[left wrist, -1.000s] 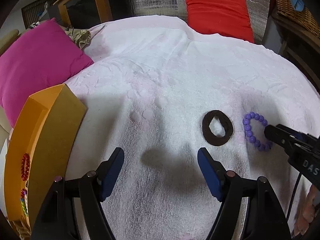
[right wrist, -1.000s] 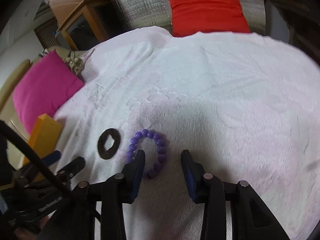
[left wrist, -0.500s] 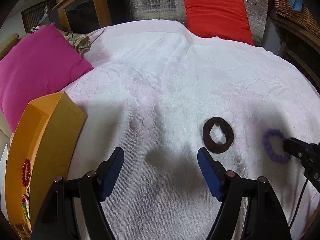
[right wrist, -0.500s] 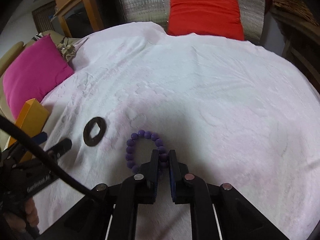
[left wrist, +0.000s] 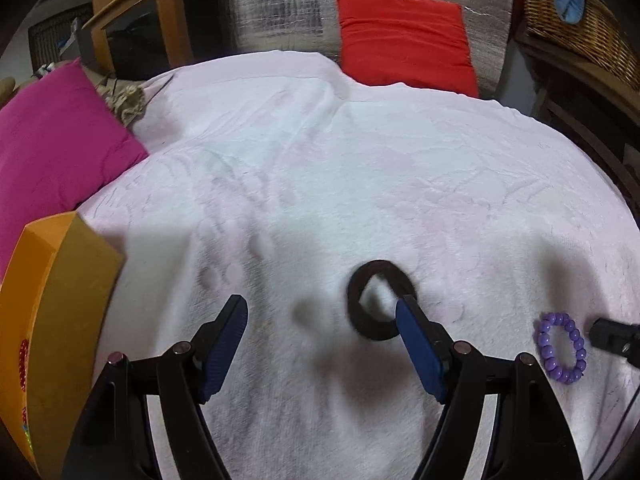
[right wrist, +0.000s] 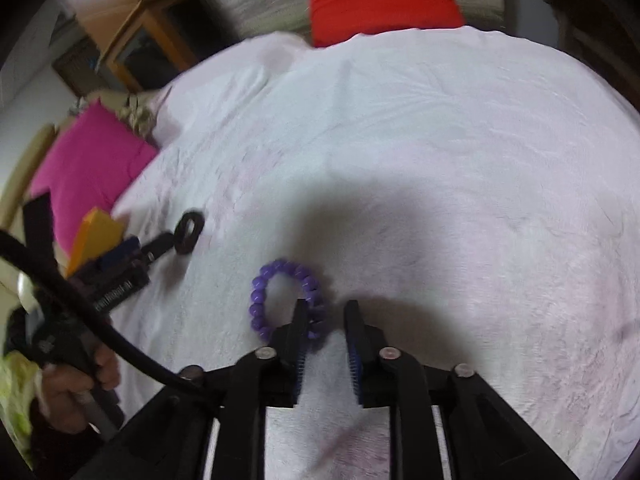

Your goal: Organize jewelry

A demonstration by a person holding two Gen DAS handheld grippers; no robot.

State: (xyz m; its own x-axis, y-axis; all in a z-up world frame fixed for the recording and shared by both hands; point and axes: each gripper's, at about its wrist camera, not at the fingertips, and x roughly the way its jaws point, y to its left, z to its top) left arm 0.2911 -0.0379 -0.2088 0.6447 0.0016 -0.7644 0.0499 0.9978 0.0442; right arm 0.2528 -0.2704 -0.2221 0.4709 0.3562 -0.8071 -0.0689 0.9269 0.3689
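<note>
Jewelry lies on a pale pink towel point(left wrist: 320, 168) spread over the bed, with an orange tray point(left wrist: 48, 304) at its left edge. Left gripper point(left wrist: 320, 320) hovers with jaws wide, its right finger over the edge of a dark brown ring point(left wrist: 360, 320). Right gripper point(right wrist: 326, 320) is opening narrowly; the purple bead bracelet point(right wrist: 280, 280) lies on the towel, its near side partly hidden by the left finger, nothing pressed between the pads.

home: bed cover point(left wrist: 360, 168), pillows point(left wrist: 404, 40)
</note>
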